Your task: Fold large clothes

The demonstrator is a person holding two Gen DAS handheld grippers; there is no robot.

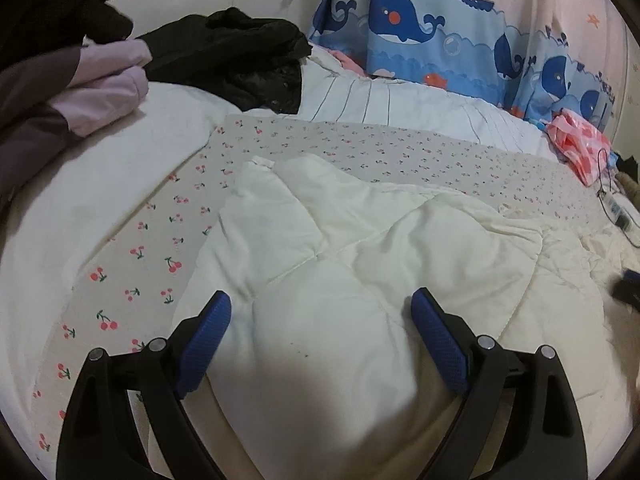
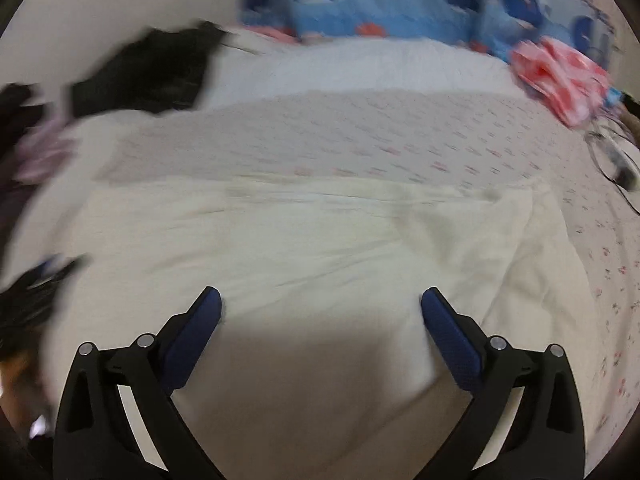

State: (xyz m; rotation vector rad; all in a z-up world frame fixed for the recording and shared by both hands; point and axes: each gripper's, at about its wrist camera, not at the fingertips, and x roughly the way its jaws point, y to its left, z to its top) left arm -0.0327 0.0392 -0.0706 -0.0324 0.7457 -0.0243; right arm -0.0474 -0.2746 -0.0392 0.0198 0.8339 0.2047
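Observation:
A large cream quilted garment [image 1: 360, 248] lies spread on the bed, its near left part folded over into a puffy panel. In the left wrist view my left gripper [image 1: 322, 300] hangs just above that panel, its blue-padded fingers [image 1: 208, 340] wide apart with nothing between them. The right wrist view is motion-blurred; it shows the same cream garment [image 2: 320, 232] stretched flat across the bed. My right gripper [image 2: 320, 300] is open over its near edge, holding nothing. A dark blur at the far left of that view looks like the other gripper [image 2: 36, 280].
The bed wears a cherry-print sheet [image 1: 160, 248]. Black clothes [image 1: 240, 60] and a lilac and purple garment [image 1: 92, 84] are piled at the back left. A striped white duvet [image 1: 400, 104], a pink cloth [image 1: 580, 144], a cable with a device [image 1: 616, 204] and a whale curtain [image 1: 420, 28] stand behind.

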